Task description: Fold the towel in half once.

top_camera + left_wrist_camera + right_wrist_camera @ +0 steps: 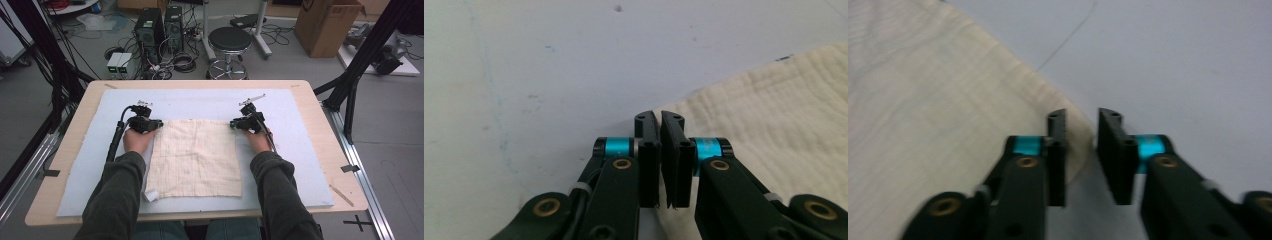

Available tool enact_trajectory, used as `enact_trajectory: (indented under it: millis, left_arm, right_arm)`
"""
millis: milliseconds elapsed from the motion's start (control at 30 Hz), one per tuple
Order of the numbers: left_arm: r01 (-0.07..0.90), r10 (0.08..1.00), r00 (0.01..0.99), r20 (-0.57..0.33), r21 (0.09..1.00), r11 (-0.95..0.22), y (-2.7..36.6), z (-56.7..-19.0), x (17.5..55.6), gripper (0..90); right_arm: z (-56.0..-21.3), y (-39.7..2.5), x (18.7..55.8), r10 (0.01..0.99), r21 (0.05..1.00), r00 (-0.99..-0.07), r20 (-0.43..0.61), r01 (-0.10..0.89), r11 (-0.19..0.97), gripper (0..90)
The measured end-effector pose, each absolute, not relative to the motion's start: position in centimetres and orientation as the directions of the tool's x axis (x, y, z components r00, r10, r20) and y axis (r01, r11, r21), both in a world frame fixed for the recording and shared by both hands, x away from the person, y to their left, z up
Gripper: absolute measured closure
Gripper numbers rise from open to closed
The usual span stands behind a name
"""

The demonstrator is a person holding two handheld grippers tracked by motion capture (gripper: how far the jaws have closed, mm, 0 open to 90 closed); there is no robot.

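Black claw (659,150) pinching quilted cloth (774,125)

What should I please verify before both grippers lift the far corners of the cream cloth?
1. Square cream woven cloth lies flat on the pale blue mat: ok.
2. Left gripper at far-left corner: ok.
3. Left jaws nearly closed; cloth pinched between them: cannot tell.
4. Right gripper at far-right corner: ok.
5. Right jaws parted around the corner, not yet clamped: not ok.
6. Small white tag at the near-left corner free: ok.
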State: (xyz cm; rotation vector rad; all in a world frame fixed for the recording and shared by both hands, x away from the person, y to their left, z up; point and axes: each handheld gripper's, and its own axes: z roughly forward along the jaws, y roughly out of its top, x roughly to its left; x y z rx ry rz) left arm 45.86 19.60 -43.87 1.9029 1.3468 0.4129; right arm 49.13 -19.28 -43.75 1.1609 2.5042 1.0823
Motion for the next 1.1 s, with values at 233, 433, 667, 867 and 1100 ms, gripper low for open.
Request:
enact_trajectory:
  millis: [233, 433, 667, 867, 1100]
  left_arm:
    - [0.633, 0.894, 0.422, -0.150, 0.755, -0.172, 20.0, -42.9, 45.5, 87.3]
    - [0.602, 0.890, 0.424, -0.169, 0.787, -0.138, 21.0, -41.6, 45.0, 87.6]
    - [0.568, 0.880, 0.441, -0.174, 0.814, -0.123, 21.5, -40.4, 44.5, 87.6]
    - [0.558, 0.864, 0.478, -0.159, 0.815, -0.159, 21.5, -40.0, 43.9, 87.6]
    - [0.546, 0.852, 0.501, -0.152, 0.819, -0.175, 21.9, -40.3, 42.2, 87.6]
  right_arm:
    - [-43.2, -19.4, 48.9, 0.711, 0.692, -0.688, 0.141, 0.583, 0.427, 85.3]
    - [-41.8, -20.1, 48.8, 0.707, 0.738, -0.689, 0.157, 0.558, 0.379, 85.7]
    - [-39.1, -20.4, 48.9, 0.692, 0.772, -0.710, 0.130, 0.510, 0.379, 85.7]
    - [-38.7, -20.6, 48.5, 0.669, 0.769, -0.728, 0.149, 0.511, 0.384, 85.7]
    - [-39.2, -20.4, 47.5, 0.637, 0.771, -0.748, 0.189, 0.514, 0.375, 85.7]
